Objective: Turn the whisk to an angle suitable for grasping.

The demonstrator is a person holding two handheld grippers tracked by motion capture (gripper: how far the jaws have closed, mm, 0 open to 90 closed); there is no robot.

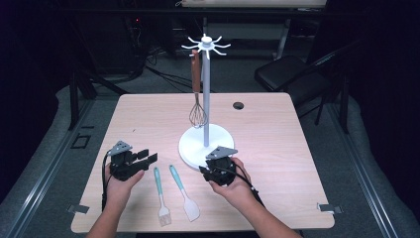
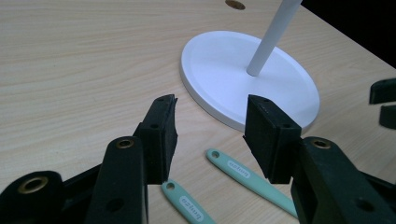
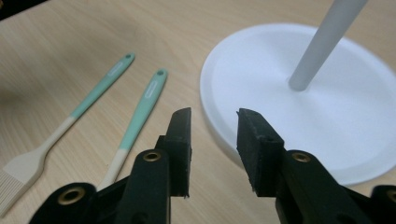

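Note:
A white utensil stand (image 1: 206,74) with a round base (image 1: 190,144) rises mid-table. A wire whisk (image 1: 197,113) with a brown handle hangs from one of its top hooks. Two teal-handled tools lie in front of the base: a pastry brush (image 1: 158,186) on the left and a spatula (image 1: 178,182) on the right. My left gripper (image 1: 147,159) rests left of the brush, open and empty, aimed toward the base (image 2: 224,70), with the brush (image 2: 187,205) and the spatula (image 2: 243,175) below its jaws. My right gripper (image 1: 207,167) sits at the base's front edge (image 3: 327,107), open and empty, right of the spatula (image 3: 142,109) and the brush (image 3: 100,91).
The light wooden table (image 1: 277,148) has a dark cable hole (image 1: 238,105) behind the stand. A black chair (image 1: 287,74) stands beyond the far right corner. Bare tabletop stretches to the right and to the far left of the stand.

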